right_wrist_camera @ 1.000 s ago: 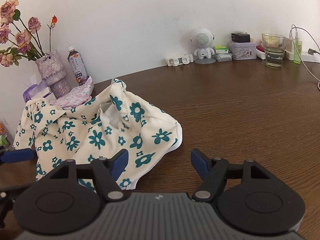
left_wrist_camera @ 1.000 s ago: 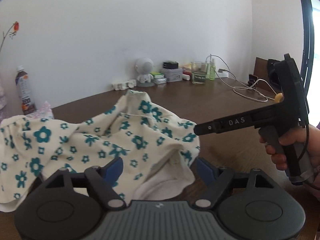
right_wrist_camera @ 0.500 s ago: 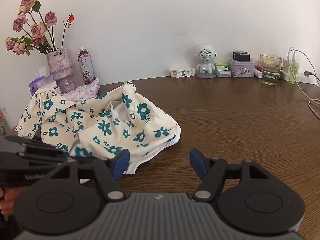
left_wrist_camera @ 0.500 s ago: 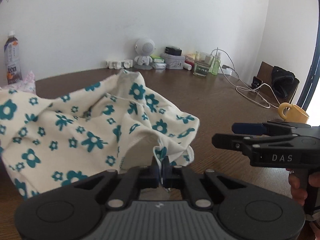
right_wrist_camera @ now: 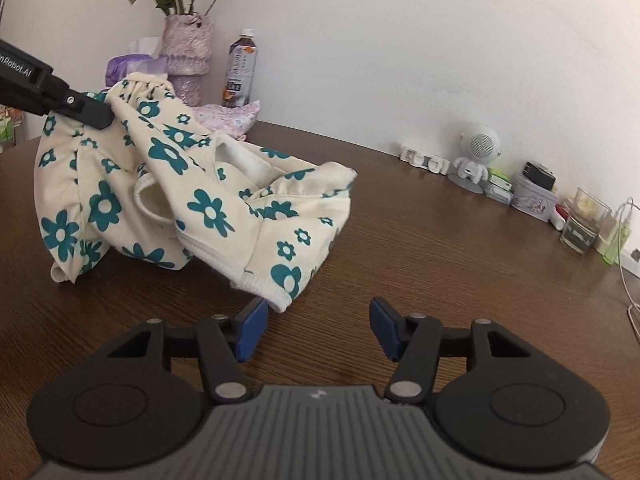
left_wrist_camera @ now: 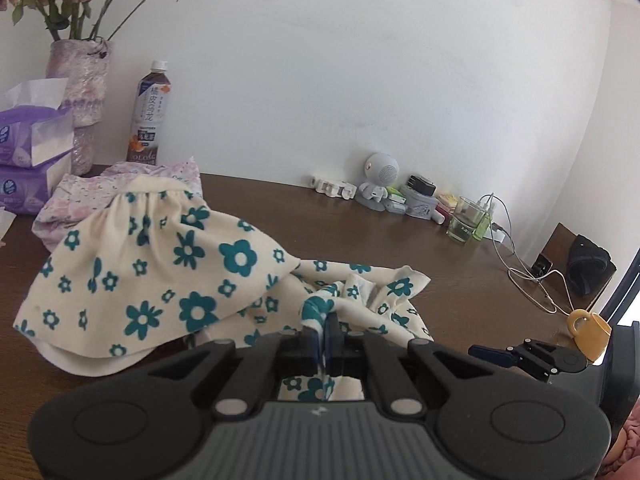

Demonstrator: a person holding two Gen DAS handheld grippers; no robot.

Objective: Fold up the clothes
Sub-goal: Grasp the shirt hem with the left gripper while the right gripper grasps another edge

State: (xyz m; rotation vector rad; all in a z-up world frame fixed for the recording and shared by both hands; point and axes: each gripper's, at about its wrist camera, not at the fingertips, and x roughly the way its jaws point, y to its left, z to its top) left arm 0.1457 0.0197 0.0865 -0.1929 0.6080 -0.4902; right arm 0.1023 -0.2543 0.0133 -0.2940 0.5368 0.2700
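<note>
The left gripper [left_wrist_camera: 325,334], open a second ago, now clamps the floral garment [right_wrist_camera: 208,200] (lifting one edge), while the right gripper [right_wrist_camera: 316,328], jaws closing on nothing, nears the hem.

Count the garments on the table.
2: the cream garment with teal flowers mid-table, pinched by the left gripper, and a pink floral garment behind it by the bottle. More may be hidden.

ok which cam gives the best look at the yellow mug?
Left wrist view, and only that one. The yellow mug sits at the far right on the brown table, handle facing the camera, partly behind the right gripper. The right wrist view does not show it at all; its frame ends near the white cable.
</note>
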